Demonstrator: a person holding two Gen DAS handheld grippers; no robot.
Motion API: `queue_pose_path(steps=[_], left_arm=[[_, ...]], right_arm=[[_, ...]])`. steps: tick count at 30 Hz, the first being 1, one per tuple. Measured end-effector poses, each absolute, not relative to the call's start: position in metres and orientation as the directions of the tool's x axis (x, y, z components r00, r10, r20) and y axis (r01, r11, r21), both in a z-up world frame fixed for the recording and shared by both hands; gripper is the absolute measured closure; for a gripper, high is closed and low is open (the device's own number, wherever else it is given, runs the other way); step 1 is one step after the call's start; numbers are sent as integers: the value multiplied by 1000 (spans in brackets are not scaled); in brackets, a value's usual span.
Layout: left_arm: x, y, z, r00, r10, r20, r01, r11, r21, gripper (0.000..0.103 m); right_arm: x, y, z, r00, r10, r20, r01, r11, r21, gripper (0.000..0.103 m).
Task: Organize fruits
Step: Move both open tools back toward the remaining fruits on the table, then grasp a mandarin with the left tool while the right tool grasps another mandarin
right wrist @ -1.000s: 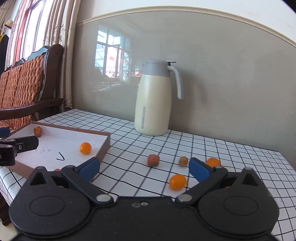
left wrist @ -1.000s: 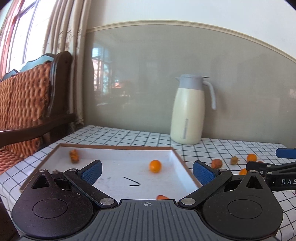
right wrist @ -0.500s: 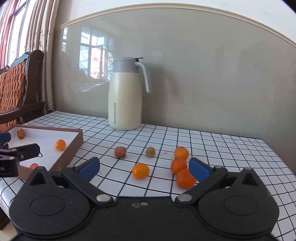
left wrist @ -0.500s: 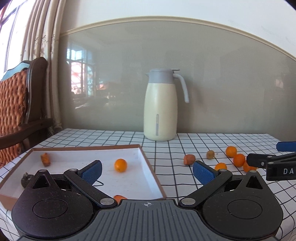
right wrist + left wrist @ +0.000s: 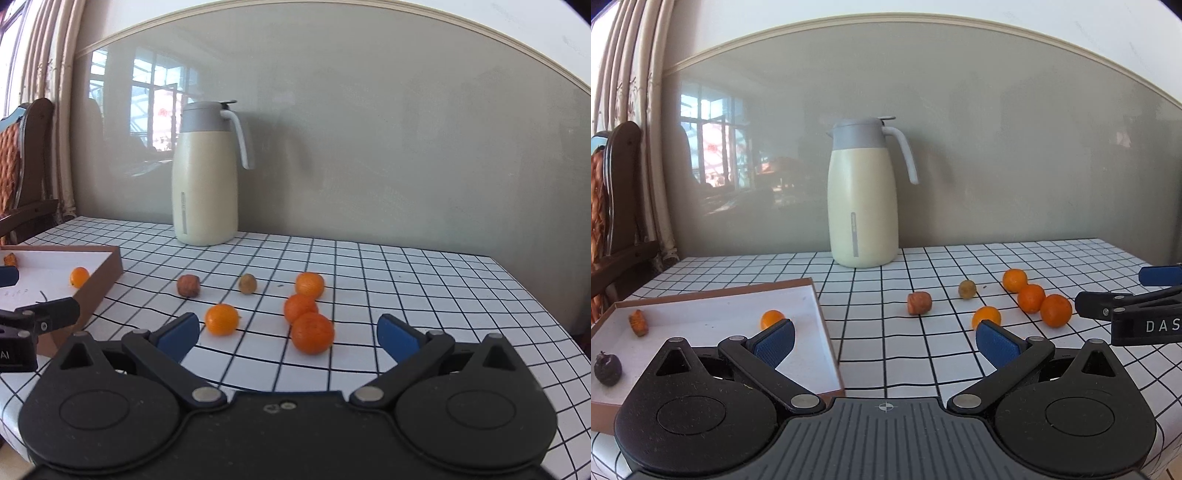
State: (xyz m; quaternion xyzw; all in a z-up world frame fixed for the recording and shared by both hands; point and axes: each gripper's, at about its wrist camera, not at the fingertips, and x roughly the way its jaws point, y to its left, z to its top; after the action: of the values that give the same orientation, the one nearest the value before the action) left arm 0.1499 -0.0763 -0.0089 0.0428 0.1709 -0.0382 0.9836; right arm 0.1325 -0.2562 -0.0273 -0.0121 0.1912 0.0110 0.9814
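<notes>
Clearly both claws are idle: the left claw [image 5: 884, 341] and the right claw [image 5: 288, 338] each stand wide apart with nothing between the blue pads, hovering low over the checked table [image 5: 424, 288].

By my count six loose fruits lie on the cloth. Four are oranges: one alone [image 5: 221, 319] nearer the tray, and three in a touching cluster, with the nearest orange [image 5: 312, 332] lying just ahead of the right claw. The other two are a brownish fruit [image 5: 188, 285] and a small olive-green fruit [image 5: 247, 283], well apart from each other.

In the shallow brown-edged tray [image 5: 812, 295] three pieces show: one orange [image 5: 772, 319], an orange-brown chunk [image 5: 639, 322] and a dark wrinkled fruit [image 5: 607, 365]. More may hide behind the left claw.

These little oranges look light, round and smooth-skinned, so they will likely roll at a nudge. I would take one across its widest middle, pads level on opposite sides, and squeeze gently (the skin gives and can bruise). The cluster crowds the pads, so the lone one looks the easier pick.

A cream jug [image 5: 205, 177] stands at the wall.
</notes>
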Motion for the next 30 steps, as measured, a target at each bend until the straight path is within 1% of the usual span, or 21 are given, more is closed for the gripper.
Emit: queue_pose_path(steps=[4, 7, 9, 14, 18, 21, 25, 27, 29, 30], left_arm=[[154, -89, -12, 935, -107, -338, 135, 989, 59, 0], [150, -96, -7, 957, -104, -272, 122, 991, 52, 0], [151, -101, -6, 959, -112, -262, 132, 989, 60, 0], [164, -111, -10, 951, -88, -296, 127, 985, 113, 0], [181, -115, -15, 931, -75, -358, 117, 988, 97, 0], [192, -120, -19, 920, -101, -377, 145, 986, 89, 0], [206, -130, -26, 915, -114, -387, 165, 981, 102, 0], [216, -133, -31, 901, -123, -415, 183, 977, 106, 0], [224, -135, -35, 891, -140, -432, 199, 976, 94, 0], [227, -136, -37, 892, -132, -433, 192, 976, 99, 0]], right_arm=[[133, -266, -28, 934, 9, -357, -1, 1000, 22, 6], [137, -269, -31, 937, -18, -349, 25, 1000, 17, 6], [141, -270, -34, 935, -24, -354, 31, 999, 13, 6], [149, -276, -39, 935, -25, -354, 36, 999, 26, 6], [158, -280, -40, 924, -41, -380, 42, 999, -6, 6], [169, -283, -42, 908, -38, -418, 45, 999, 7, 6], [181, -280, -45, 903, -29, -429, 37, 999, 9, 7], [189, -278, -49, 893, -15, -449, 24, 1000, 14, 12], [196, -276, -53, 881, 1, -473, 11, 1000, 23, 22], [199, -275, -56, 874, 2, -485, 9, 1000, 22, 23]])
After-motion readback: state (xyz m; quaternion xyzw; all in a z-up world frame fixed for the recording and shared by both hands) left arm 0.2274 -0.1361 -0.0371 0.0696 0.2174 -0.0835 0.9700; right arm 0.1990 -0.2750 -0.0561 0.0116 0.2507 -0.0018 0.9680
